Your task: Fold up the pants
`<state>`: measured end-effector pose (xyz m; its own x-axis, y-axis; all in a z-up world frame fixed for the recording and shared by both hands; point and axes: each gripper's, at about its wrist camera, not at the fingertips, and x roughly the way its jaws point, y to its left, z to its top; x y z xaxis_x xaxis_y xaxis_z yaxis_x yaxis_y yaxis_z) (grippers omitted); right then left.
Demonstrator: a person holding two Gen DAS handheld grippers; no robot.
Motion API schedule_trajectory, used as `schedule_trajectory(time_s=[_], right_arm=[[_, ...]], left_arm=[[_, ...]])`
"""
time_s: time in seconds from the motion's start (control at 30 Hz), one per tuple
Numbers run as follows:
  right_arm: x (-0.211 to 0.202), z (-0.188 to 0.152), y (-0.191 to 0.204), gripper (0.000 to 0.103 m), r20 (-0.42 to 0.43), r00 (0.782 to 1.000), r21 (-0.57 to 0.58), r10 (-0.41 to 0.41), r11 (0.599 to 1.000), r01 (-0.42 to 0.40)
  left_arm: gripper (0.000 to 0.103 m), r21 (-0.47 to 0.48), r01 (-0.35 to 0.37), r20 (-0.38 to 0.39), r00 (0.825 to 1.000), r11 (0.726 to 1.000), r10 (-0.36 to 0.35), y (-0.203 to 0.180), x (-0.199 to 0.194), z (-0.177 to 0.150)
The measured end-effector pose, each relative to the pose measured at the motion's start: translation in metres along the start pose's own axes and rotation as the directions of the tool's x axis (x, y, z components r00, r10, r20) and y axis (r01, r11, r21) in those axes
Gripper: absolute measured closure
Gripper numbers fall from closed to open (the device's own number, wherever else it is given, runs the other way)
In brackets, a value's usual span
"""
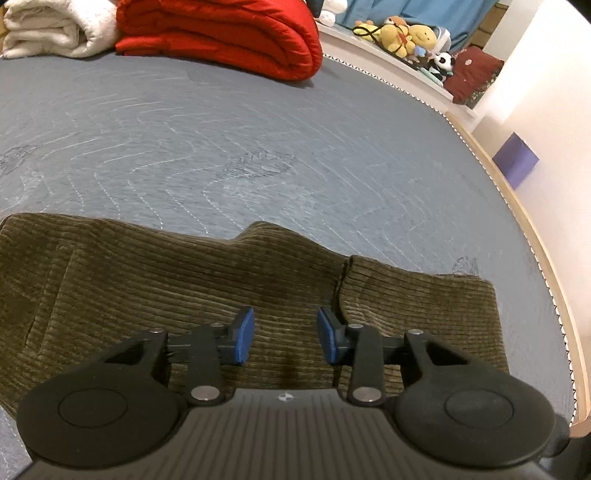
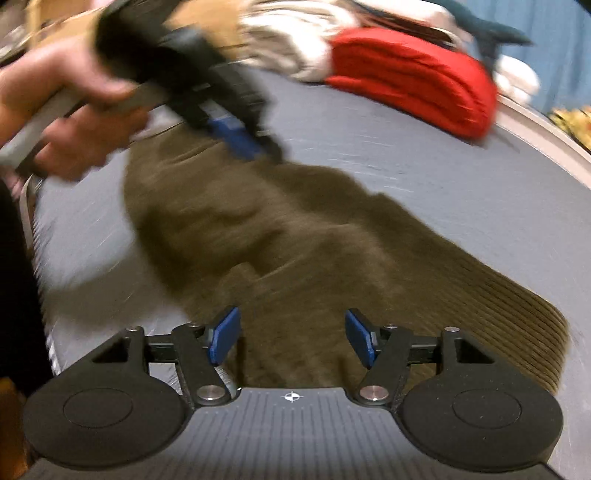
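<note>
I'm working over a bed (image 1: 258, 147) with a grey-blue quilted cover stitched in pale wavy lines. The olive corduroy pants (image 1: 184, 288) lie flat on it at the near side, spread across the cover. At the far end a folded red blanket (image 1: 221, 37) rests on the cover, and a rolled white blanket (image 1: 48, 29) sits just beside it, touching.

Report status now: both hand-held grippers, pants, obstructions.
Left hand-held gripper open over pants. Right hand-held gripper open, nothing held. Pants flat on bed. Red blanket well clear.
</note>
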<state>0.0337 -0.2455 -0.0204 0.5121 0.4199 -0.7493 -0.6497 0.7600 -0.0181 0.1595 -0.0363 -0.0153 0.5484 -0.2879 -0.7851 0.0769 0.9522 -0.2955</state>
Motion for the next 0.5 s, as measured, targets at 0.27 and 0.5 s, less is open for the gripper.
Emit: schedule_trajectory(time_s=[0.27, 0.5], right_arm=[[0.028, 0.003, 0.025, 0.046, -0.057, 0.998, -0.103, -0.009, 0.995, 0.003], [0.012, 0.015, 0.014, 0.079, 0.016, 1.0, -0.055, 0.026, 0.998, -0.025]], left_arm=[[0.054, -0.003, -0.005, -0.011, 1.0, 1.0, 0.005, 0.0, 0.006, 0.001], [0.054, -0.025, -0.004, 0.005, 1.0, 1.0, 0.004, 0.012, -0.003, 0.005]])
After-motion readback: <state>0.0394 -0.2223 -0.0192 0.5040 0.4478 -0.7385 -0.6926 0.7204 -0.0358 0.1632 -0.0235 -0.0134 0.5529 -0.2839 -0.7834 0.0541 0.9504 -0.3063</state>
